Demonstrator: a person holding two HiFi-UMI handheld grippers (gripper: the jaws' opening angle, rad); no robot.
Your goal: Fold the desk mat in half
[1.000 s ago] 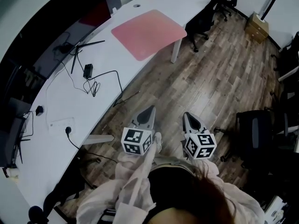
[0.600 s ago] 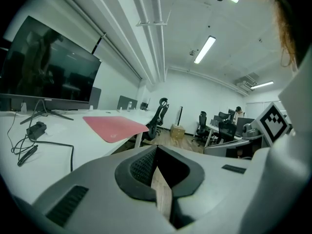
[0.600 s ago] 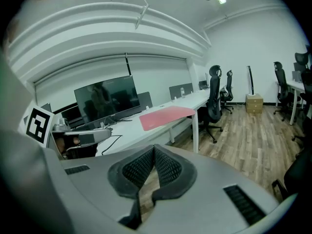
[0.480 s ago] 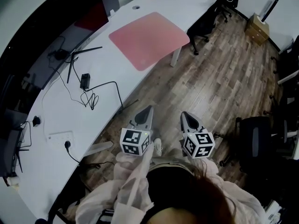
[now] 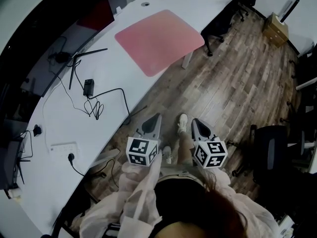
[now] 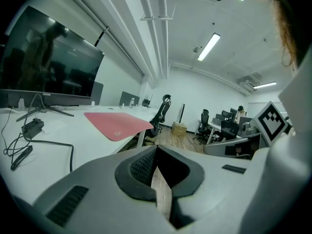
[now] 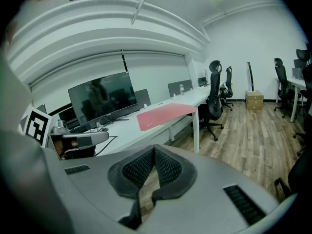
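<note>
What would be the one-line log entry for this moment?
desk mat: flat, unfolded, on desk | left gripper: shut, empty | right gripper: shut, empty | contact: none

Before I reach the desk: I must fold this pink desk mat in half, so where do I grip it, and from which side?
Likely the desk mat's two corners along the desk's front edge, taken from the floor side: it lies flat, and only that border reaches the rim.

I log, taking the desk [image 5: 74, 118] as reference: its top is white, smooth, faintly sheened. On it, the desk mat [image 5: 158, 39] is pink, matt, smooth. At its back edge, the monitor [image 6: 48, 67] has a glossy black screen. Beside it, the floor [image 5: 237, 83] is grained wood plank. Left gripper [image 5: 158, 116] and right gripper [image 5: 194, 121] have grey matt plastic shells and black cross-hatched pads [image 7: 138, 168].
</note>
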